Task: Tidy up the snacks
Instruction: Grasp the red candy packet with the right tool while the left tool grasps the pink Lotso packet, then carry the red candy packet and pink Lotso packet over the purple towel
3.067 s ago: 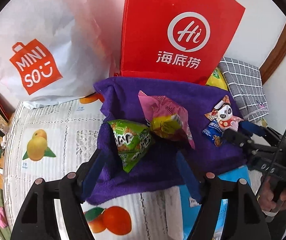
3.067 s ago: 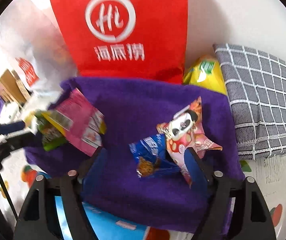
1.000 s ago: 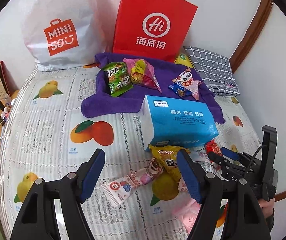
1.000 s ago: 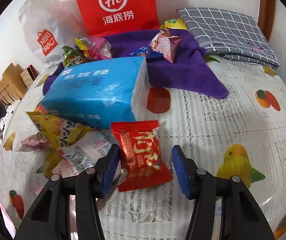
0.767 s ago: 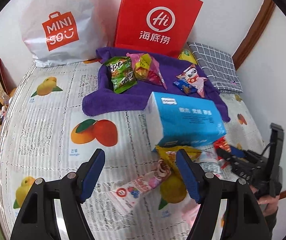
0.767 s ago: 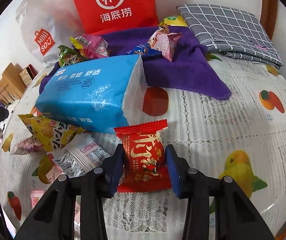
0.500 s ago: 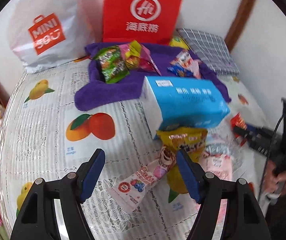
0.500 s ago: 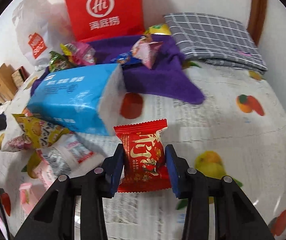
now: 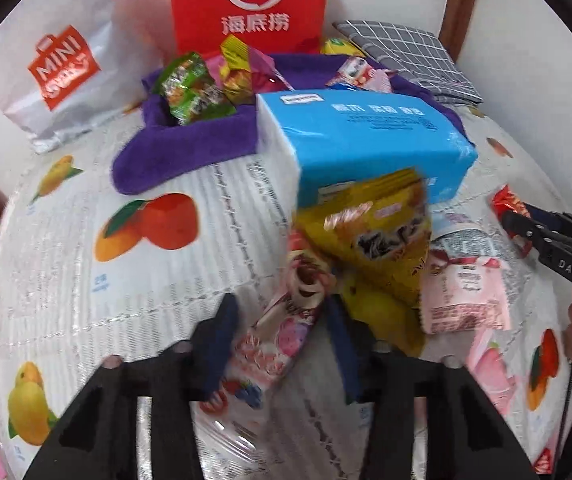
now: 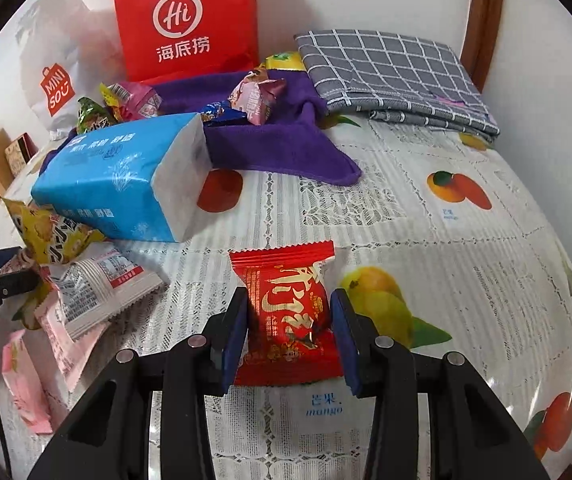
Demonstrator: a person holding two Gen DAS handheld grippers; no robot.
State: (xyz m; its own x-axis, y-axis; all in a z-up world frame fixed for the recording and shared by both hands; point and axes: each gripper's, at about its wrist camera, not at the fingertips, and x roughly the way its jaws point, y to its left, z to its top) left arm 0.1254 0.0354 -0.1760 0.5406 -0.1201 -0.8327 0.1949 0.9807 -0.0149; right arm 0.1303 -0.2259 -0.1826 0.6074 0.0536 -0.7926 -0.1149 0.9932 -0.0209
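We see the left gripper only as a motion smear, its jaws closing round a blurred pink packet whose print we cannot read, while the blue pack hides part of the purple towel behind it.

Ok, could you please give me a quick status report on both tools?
Right tool clamped on the red snack packet. Left tool closing around the long pink packet. Yellow packet overlaps its far end.
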